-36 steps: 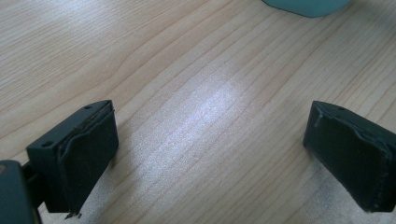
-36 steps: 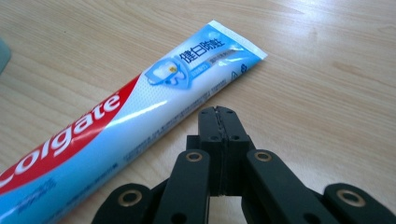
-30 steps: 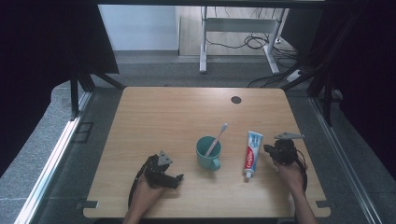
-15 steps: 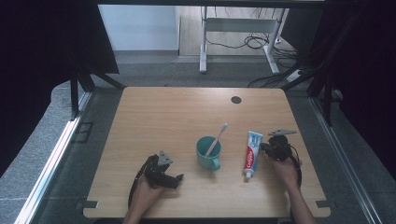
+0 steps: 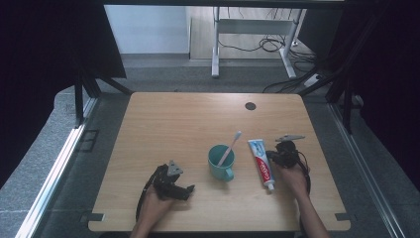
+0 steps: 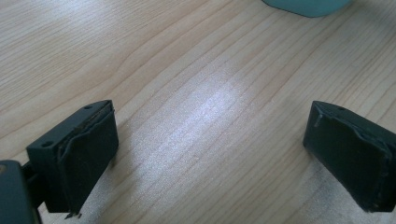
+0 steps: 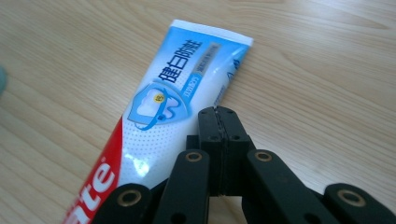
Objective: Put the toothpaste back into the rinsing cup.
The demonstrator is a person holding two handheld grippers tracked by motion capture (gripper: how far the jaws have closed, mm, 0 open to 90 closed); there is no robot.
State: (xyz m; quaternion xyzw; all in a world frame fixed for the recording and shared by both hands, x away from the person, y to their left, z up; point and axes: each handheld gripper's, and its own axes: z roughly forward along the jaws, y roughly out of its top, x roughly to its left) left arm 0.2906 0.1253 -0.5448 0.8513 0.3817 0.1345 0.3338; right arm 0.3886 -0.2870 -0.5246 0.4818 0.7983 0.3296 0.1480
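A dark room with black curtains on both sides surrounds a grey floor, where a white desk frame and loose cables stand beyond the far edge. The light wooden table fills the middle; its far half is bare apart from a small dark round cap near the far edge, leaving wide free space there and along the left side. A teal cup stands near the front centre with a toothbrush leaning in it. The toothpaste tube lies flat just right of the cup, cap toward the person. The right gripper, jaws pressed together and empty, sits just beside the tube's right edge. The left gripper rests near the front left, jaws spread wide over bare wood.
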